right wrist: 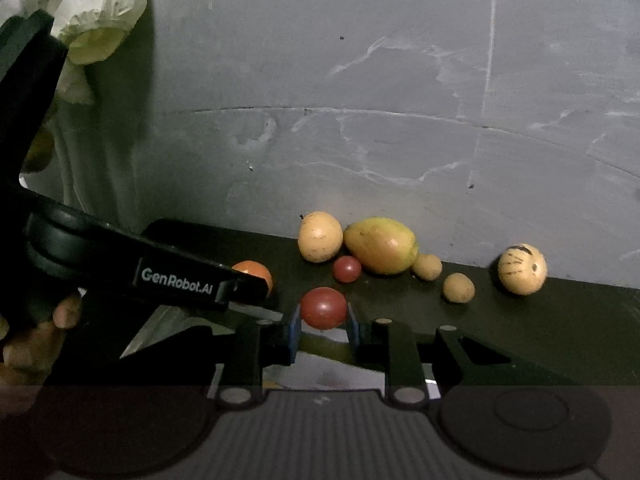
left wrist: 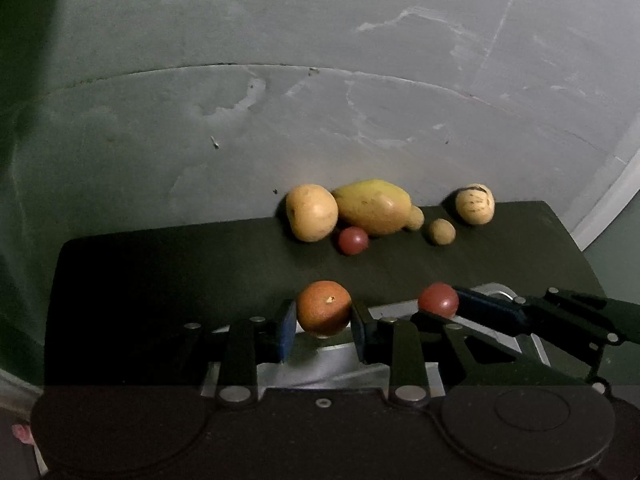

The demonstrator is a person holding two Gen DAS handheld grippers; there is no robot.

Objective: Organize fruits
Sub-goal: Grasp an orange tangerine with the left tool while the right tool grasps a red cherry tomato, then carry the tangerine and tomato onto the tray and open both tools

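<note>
Mango [left wrist: 372, 207] lies lengthwise along the wall, narrow end right

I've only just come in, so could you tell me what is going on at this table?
A person is sorting fruit with two handheld grippers. The left gripper is shut on an orange, the right gripper on a red fruit, both above a metal tray. The other fruits, among them a mango and a striped melon, lie on the dark mat by the wall.
</note>
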